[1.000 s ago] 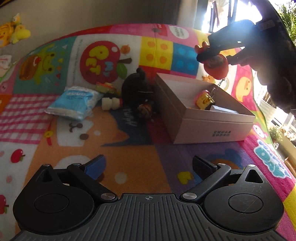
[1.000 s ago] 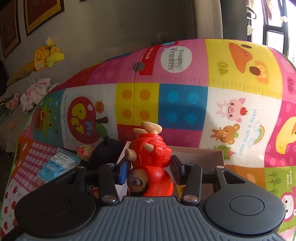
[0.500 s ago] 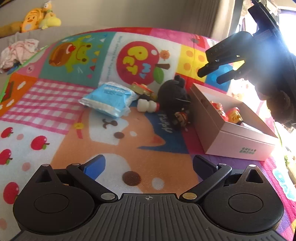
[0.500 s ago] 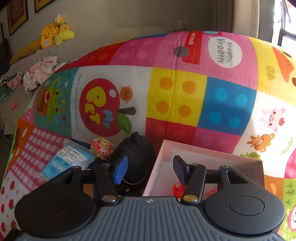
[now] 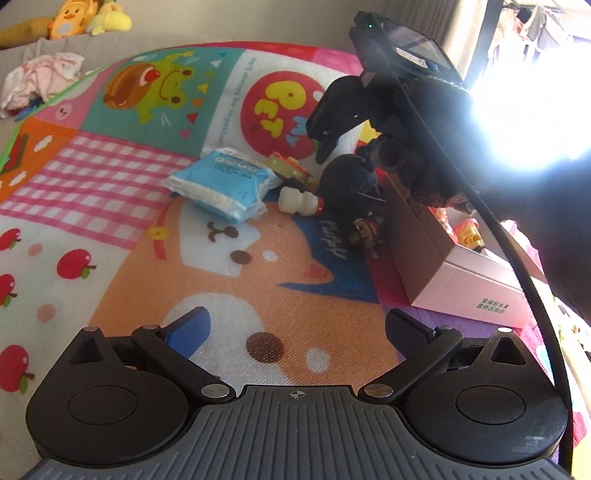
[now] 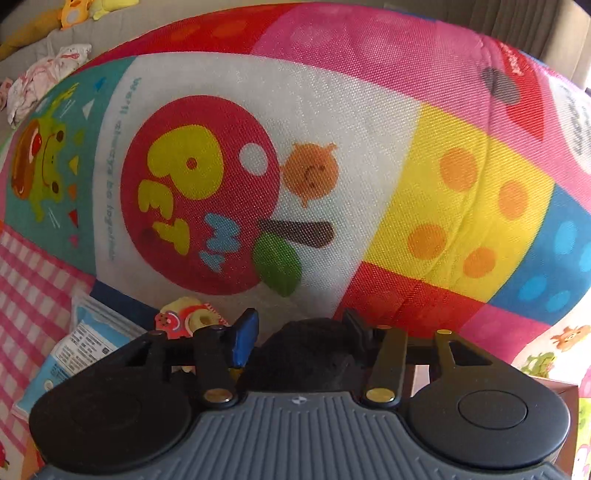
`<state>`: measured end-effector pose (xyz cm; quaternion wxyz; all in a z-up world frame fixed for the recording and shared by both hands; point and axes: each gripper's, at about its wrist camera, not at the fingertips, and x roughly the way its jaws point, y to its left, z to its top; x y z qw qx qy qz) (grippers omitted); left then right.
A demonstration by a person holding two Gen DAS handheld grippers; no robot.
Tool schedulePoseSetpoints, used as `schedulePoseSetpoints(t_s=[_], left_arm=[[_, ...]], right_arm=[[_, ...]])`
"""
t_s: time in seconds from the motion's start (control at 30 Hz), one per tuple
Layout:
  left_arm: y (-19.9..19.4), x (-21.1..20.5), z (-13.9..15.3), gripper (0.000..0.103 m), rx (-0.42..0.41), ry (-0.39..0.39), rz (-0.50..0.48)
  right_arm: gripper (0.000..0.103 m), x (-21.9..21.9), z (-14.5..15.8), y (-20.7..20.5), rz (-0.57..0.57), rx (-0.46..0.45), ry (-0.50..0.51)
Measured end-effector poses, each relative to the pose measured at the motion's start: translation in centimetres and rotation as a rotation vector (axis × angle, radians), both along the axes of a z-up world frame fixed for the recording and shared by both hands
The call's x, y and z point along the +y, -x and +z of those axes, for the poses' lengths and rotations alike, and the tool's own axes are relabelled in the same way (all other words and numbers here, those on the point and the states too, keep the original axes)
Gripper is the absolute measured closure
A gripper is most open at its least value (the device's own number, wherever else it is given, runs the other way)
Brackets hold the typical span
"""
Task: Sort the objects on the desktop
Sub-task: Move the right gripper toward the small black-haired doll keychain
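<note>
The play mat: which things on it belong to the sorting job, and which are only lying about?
For the job:
round black plush toy
blue tissue packet
small white plastic bottle
pink cardboard box

Lying about:
yellow plush toys
crumpled pink cloth

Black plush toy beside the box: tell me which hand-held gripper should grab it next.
Right. The right hand-held gripper already straddles the black plush toy, its jaws closing around it. The left hand-held gripper hangs open over bare mat, well short of the toy.
</note>
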<state>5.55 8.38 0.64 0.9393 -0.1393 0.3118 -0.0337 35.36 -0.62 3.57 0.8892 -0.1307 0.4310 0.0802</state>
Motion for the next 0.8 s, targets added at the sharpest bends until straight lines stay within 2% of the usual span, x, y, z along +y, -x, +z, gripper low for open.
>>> schedulePoseSetpoints(t_s=[0.1,0.23,0.4,0.43,0.53,0.6,0.67,0.73,0.8], left_arm=[[0.1,-0.4,0.0,0.000,0.005,-0.011,-0.045],[0.8,-2.1,0.1,0.000,-0.008,-0.050,-0.176],[1.5,-3.4,0.2,0.000,-0.022,-0.077,-0.255],[1.6,-3.5,0.2,0.000,-0.021,-0.078,-0.261],[2.1,-3.9,0.2,0.000,-0.016,-0.085,-0.285],[2.5,-4.2,0.2,0.000,-0.015,-0.092,-0.302],[3.0,-4.3,0.2,0.000,-0.019,-0.101,-0.308],[3.2,-4.4,0.2,0.000,-0.021,-0.107,-0.296],[3.0,-4.2,0.1,0.000,-0.010,-0.100,-0.273]], right_arm=[[0.053,-0.1,0.4,2.7,0.086,0.002,0.030],[0.052,-1.3,2.0,7.8,0.200,0.048,-0.024],[0.043,-3.5,4.3,13.9,0.299,0.073,-0.104],[0.043,-3.5,4.8,15.5,0.333,0.094,-0.125],[0.052,-5.1,4.9,18.0,0.406,0.298,-0.278],[0.052,-6.3,5.4,20.3,0.413,0.251,-0.272],[0.052,-7.4,5.9,23.2,0.403,0.094,-0.187],[0.050,-8.7,5.7,24.7,0.382,-0.024,-0.124],[0.047,-10.4,5.0,25.6,0.362,-0.054,-0.104]])
